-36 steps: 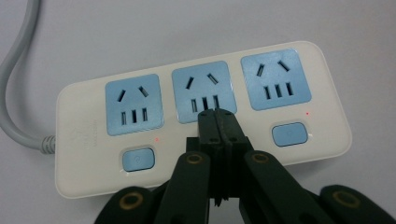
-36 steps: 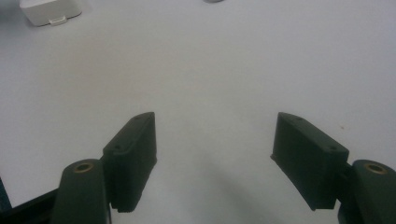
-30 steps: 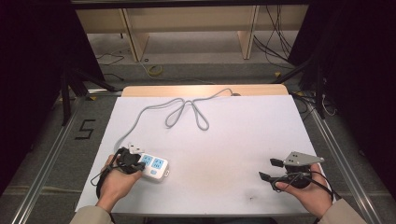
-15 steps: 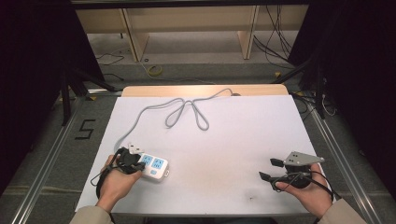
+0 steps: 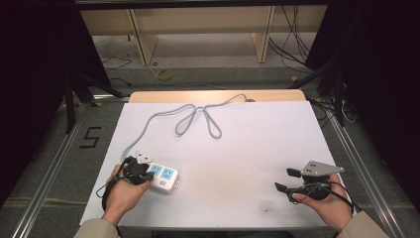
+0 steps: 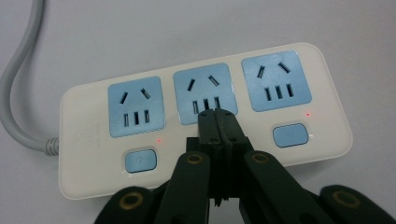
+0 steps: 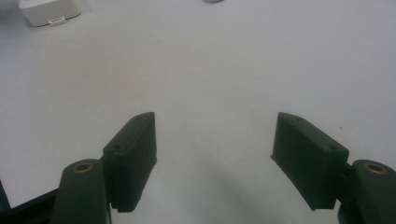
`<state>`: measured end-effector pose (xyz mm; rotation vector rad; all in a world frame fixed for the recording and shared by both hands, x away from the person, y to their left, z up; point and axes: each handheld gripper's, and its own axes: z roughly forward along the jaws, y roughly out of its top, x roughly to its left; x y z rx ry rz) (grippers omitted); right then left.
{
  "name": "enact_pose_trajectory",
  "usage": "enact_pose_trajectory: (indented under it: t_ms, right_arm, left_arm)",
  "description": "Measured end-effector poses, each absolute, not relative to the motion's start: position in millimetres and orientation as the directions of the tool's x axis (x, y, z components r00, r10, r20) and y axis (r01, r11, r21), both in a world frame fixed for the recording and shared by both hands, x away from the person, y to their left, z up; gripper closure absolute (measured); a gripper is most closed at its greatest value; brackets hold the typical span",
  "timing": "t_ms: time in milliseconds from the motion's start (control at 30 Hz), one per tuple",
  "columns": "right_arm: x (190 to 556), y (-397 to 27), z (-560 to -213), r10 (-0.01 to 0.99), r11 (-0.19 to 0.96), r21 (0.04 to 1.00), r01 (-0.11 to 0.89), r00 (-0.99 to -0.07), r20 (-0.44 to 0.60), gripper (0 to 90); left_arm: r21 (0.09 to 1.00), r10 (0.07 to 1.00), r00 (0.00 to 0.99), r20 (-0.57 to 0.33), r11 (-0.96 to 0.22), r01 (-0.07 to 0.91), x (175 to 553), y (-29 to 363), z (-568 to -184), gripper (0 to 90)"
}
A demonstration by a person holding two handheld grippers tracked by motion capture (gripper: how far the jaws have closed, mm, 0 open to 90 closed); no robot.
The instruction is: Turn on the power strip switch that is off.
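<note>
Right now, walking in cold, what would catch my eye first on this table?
Probably the white power strip with three blue sockets at the table's near left, where the left gripper has its shut jaws over the middle switch. Its grey cord loops toward the far edge, and the right gripper waits open, near right.

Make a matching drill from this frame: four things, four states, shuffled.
Things:
1. left gripper
2. right gripper
3. power strip
4. grey cord

States:
A. looped on the far half of the table
B. jaws wide apart, nothing between them
C. jaws shut, tips over the middle socket
D. lying flat, small red lights on

Pairs: 1-C, 2-B, 3-D, 4-A
</note>
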<state>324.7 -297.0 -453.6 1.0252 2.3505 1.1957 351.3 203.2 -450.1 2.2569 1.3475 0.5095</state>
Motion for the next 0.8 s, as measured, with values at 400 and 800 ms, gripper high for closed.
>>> enact_pose_trajectory:
  t_ms: [400, 800]
  right_arm:
    - [324.7, -297.2, -453.6, 0.719, 0.392, 0.797, 0.459, -0.694, 0.046, 30.7]
    - [324.7, -297.4, -453.4, 0.72, 0.392, 0.797, 0.459, -0.692, 0.045, 30.7]
  left_arm:
    - [0.56, 0.891, 0.448, 0.075, -0.409, 0.72, 351.3, 203.7, -450.0, 90.0]
    - [0.584, 0.893, 0.443, 0.078, -0.401, 0.706, 350.2, 205.2, -446.9, 90.0]
